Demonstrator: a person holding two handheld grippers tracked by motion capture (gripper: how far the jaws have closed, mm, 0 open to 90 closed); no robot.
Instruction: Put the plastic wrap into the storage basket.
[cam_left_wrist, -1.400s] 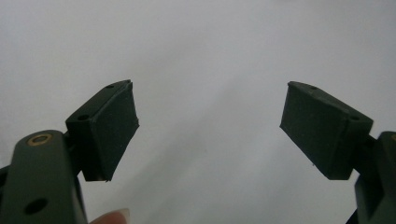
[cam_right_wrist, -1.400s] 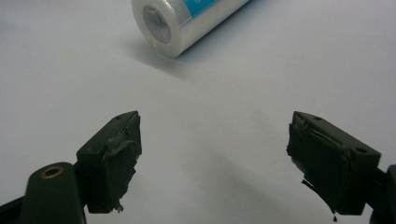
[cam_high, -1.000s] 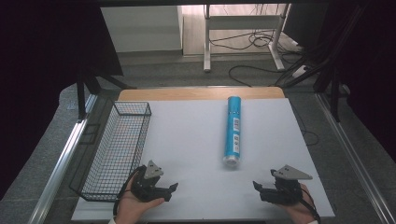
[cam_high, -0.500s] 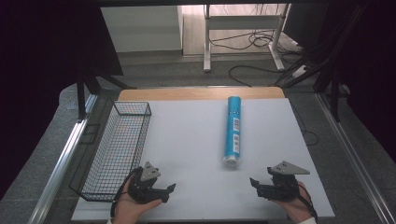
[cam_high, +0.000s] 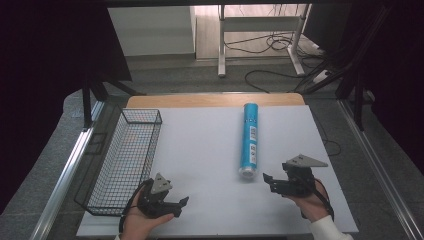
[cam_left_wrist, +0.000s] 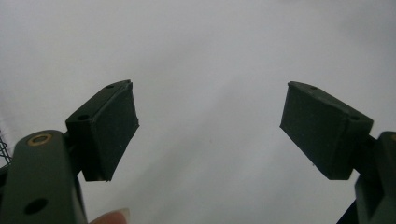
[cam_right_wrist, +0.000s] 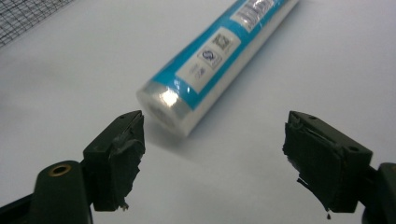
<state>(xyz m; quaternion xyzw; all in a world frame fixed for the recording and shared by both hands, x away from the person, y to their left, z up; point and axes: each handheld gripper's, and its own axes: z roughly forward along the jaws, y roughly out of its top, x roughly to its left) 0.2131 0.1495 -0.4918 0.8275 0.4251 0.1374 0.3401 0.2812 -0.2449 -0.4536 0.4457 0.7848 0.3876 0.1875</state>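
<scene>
My right gripper (cam_high: 270, 181) has its jaws spread wide and holds nothing; the near end of a blue and white roll (cam_right_wrist: 219, 60) lies on the white table (cam_high: 210, 150) just ahead of them, apart from both pads. My left gripper (cam_high: 179, 204) is also wide open and empty over bare table. Just to its left stands a black wire basket (cam_high: 125, 155); I see nothing in it. The roll's label print is too small to read.

blue roll (cam_high: 249, 141), wire basket (cam_high: 127, 157), white table (cam_high: 205, 150)
</scene>
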